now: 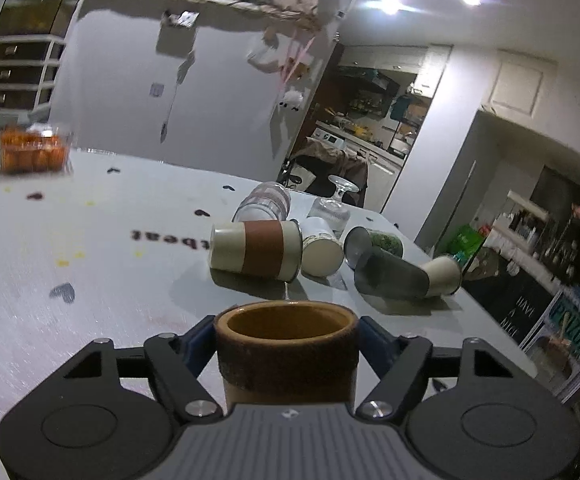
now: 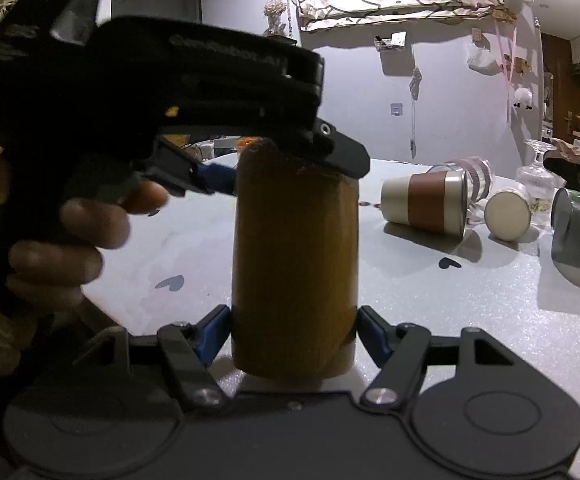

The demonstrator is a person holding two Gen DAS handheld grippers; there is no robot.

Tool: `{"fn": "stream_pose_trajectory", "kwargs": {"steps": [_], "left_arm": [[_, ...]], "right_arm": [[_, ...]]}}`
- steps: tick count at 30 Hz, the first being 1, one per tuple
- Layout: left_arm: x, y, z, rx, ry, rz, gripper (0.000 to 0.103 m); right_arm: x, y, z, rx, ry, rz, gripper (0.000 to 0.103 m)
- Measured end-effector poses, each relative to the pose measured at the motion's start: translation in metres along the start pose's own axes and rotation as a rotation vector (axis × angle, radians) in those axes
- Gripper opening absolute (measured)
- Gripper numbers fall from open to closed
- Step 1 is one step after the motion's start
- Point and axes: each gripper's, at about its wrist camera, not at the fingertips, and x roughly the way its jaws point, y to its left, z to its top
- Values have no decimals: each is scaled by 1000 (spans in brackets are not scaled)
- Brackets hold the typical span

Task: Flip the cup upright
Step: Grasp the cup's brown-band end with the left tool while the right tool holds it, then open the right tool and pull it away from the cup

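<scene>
A tall brown cup (image 1: 285, 356) stands upright, mouth up, between the blue pads of my left gripper (image 1: 285, 340), which is shut on its upper part. In the right wrist view the same cup (image 2: 294, 264) stands close in front, with my right gripper (image 2: 294, 332) shut on its lower part. The left gripper (image 2: 217, 176), held in a hand, comes in from the left and grips the cup's top.
Several cups and glasses lie tipped on the white table (image 1: 89, 264): a cream and brown cup (image 1: 255, 250), a white cup (image 1: 322, 254), a grey tumbler (image 1: 390, 276), a clear jar (image 1: 263, 202). An upturned stem glass (image 1: 332, 204) stands behind. A box of oranges (image 1: 31, 152) sits far left.
</scene>
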Motion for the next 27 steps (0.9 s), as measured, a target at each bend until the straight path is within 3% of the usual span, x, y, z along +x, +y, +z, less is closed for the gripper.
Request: {"fn": "stream_pose_trajectory", "kwargs": {"steps": [6,14,16,17,18,23,27], "left_arm": [[-5,-9,-3,62,-6,27,74],[-10,-9,-5,67,-19,33,73],[-9,-9,-4,83,-28,46,73],[-9,-9,-3,94,-35,60,73],[-8,-8,-2,106,-47,78,73],[-1,12,17,117,-94,180,73],[10,40,41,118,-122,310,73]], "right_arm": [[3,2,-1,-12,0,-3,70],[5,4,-2,-22,-8,-4,71],[2,2,-1,-14,-24,-7,80],[-1,1,-1,-9,-42,-11,89],[-4,1,0,-4,-56,-11,92],[-9,-7,2,30,-83,-39,93],[-8,-11,2,43,-82,-51,93]]}}
